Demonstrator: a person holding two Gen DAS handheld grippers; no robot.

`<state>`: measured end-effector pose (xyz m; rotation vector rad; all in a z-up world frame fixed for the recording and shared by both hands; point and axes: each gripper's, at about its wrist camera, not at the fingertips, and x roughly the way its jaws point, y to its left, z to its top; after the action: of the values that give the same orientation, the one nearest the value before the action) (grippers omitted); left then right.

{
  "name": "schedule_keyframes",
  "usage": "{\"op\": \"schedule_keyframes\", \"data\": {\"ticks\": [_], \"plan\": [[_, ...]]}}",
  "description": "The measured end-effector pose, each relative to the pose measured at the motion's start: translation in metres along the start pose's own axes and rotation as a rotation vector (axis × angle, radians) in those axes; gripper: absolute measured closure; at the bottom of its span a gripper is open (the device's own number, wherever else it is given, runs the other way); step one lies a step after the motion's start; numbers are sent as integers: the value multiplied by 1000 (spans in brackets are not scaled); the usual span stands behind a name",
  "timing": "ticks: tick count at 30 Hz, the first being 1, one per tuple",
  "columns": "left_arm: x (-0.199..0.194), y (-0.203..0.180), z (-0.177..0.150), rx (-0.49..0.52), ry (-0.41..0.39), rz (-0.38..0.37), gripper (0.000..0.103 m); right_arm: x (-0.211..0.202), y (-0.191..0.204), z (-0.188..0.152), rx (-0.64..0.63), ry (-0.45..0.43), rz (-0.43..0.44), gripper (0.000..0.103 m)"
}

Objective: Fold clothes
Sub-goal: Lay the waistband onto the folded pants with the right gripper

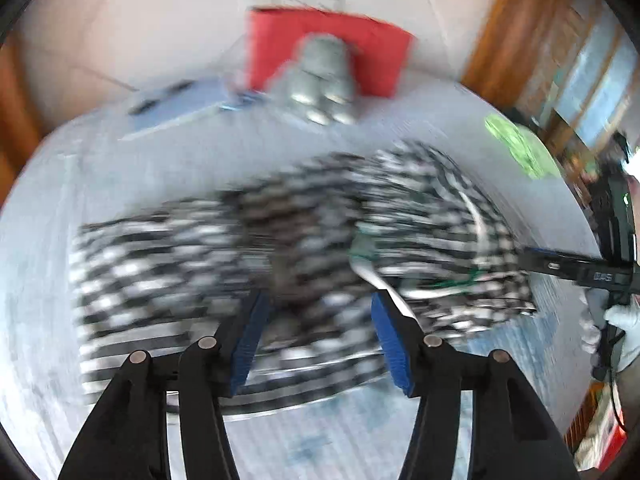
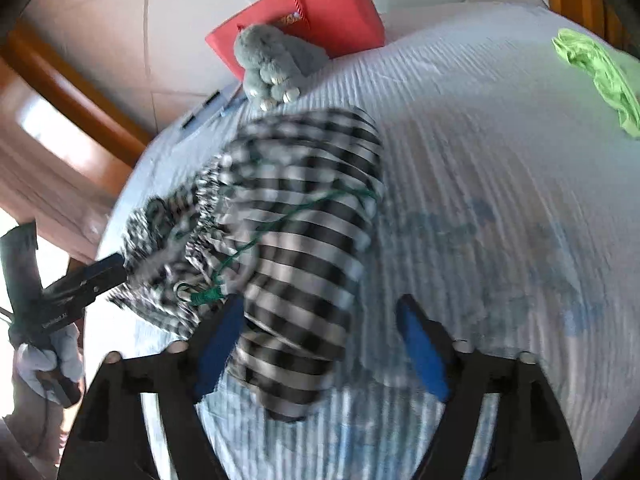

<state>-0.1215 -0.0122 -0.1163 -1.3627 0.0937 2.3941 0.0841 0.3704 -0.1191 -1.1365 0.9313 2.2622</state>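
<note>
A black-and-white checked garment (image 1: 280, 248) with a green drawstring lies bunched on the pale striped bed cover (image 1: 340, 432). It also shows in the right wrist view (image 2: 304, 240). My left gripper (image 1: 316, 320) is open, its blue pads (image 1: 252, 340) just above the garment's near edge. My right gripper (image 2: 320, 344) is open over the garment's near end, with cloth between the blue pads (image 2: 424, 352). The left gripper also shows in the right wrist view (image 2: 92, 276), at the garment's left end. Both views are motion-blurred.
A grey plush toy (image 2: 272, 64) leans on a red paper bag (image 2: 320, 8) at the far edge of the bed. A green cloth (image 2: 600, 76) lies at the far right. A blue flat item (image 1: 172, 108) lies far left. Tiled floor and wooden furniture surround the bed.
</note>
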Motion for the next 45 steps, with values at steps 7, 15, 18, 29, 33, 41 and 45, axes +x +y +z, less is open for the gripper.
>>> {"op": "schedule_keyframes", "data": {"ticks": [7,15,18,29,33,41,45], "plan": [[1,126,-13,-208,31,229,47,11,-8,8,59,23,-4,22],[27,162,-32,-298,92,242,47,45,2,18,68,74,-32,38],[30,160,-37,-303,95,231,47,52,8,21,64,106,-10,60],[21,166,-57,-335,77,227,45,59,5,29,109,164,7,56],[10,176,-65,-343,71,230,45,61,13,30,65,184,-60,87],[-14,200,-73,-352,44,233,45,29,119,39,-131,56,132,90],[-32,213,-72,-370,11,236,45,59,216,34,-339,115,227,91]]}}
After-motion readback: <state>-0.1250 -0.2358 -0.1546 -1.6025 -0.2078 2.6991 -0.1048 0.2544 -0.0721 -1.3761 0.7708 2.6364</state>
